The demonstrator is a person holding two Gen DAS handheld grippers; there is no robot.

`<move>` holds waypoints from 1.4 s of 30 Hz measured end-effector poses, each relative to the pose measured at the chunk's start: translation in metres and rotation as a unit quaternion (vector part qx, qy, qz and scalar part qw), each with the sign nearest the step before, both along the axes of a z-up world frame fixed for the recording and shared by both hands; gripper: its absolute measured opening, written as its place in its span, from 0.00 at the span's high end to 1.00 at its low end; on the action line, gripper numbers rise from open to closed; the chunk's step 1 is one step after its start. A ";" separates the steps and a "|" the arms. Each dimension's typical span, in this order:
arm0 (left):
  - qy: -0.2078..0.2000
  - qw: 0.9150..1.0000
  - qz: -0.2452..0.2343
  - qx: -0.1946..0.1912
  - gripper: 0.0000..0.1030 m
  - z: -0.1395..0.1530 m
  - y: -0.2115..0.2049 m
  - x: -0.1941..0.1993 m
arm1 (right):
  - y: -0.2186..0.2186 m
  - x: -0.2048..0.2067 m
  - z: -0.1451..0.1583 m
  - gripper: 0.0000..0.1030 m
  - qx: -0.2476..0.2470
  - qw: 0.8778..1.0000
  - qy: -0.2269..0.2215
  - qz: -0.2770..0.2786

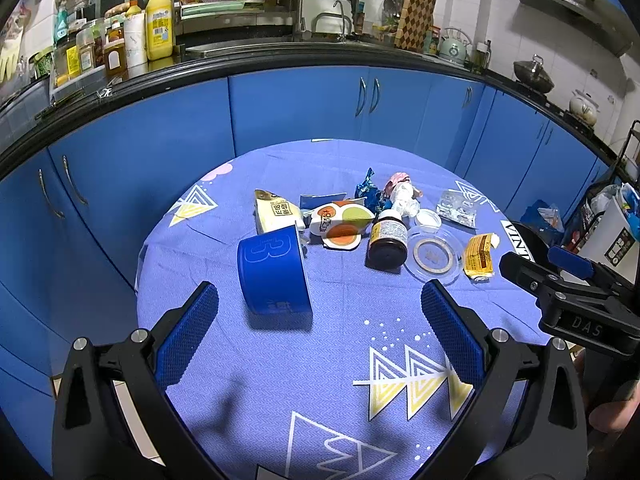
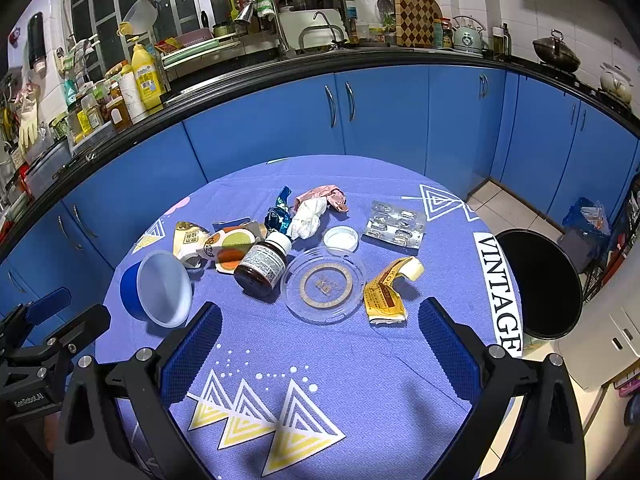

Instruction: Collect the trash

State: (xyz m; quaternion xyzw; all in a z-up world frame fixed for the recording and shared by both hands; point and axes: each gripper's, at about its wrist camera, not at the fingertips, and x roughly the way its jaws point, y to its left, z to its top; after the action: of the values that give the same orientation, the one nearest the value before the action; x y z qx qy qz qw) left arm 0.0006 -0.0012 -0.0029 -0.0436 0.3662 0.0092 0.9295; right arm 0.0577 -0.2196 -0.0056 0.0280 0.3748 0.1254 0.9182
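Trash lies on a round table with a purple cloth (image 1: 320, 360) (image 2: 340, 360). A blue cup (image 1: 274, 276) (image 2: 158, 290) lies on its side. Beside it are a brown bottle (image 1: 387, 240) (image 2: 262, 266), a clear round lid (image 1: 434, 255) (image 2: 325, 284), a yellow wrapper (image 1: 479, 256) (image 2: 390, 290), a small white cap (image 2: 340, 238), a blister pack (image 2: 394, 224) and crumpled wrappers (image 1: 340, 224) (image 2: 224, 246). My left gripper (image 1: 320, 312) is open and empty, just short of the blue cup. My right gripper (image 2: 320, 328) is open and empty, near the clear lid.
A black bin (image 2: 538, 284) stands by the table's right edge. Blue kitchen cabinets (image 2: 384, 120) and a cluttered counter (image 1: 120, 48) curve behind the table. More bags and a white bin (image 1: 616, 232) stand at the far right.
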 end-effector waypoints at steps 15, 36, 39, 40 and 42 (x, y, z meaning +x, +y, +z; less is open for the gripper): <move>0.000 1.000 -0.001 0.000 0.03 0.000 -0.002 -0.001 | 0.000 0.000 0.000 0.07 0.000 1.000 0.000 0.001; 0.001 1.000 -0.003 -0.002 0.03 0.000 -0.004 0.000 | 0.000 0.000 0.001 0.07 -0.001 1.000 0.000 0.001; 0.002 1.000 -0.003 -0.002 0.03 -0.001 -0.004 0.000 | 0.000 0.000 0.001 0.07 0.000 1.000 0.001 0.001; 0.002 1.000 -0.003 -0.002 0.03 0.000 -0.004 -0.001 | 0.000 0.000 0.001 0.07 -0.001 1.000 0.000 0.001; 0.002 1.000 -0.003 -0.002 0.03 0.000 -0.004 0.000 | 0.000 0.000 0.001 0.07 -0.001 1.000 0.001 0.001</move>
State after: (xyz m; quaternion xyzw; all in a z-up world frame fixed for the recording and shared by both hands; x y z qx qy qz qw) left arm 0.0003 -0.0048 -0.0032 -0.0446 0.3679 0.0061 0.9288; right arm 0.0575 -0.2195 -0.0046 0.0273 0.3755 0.1259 0.9178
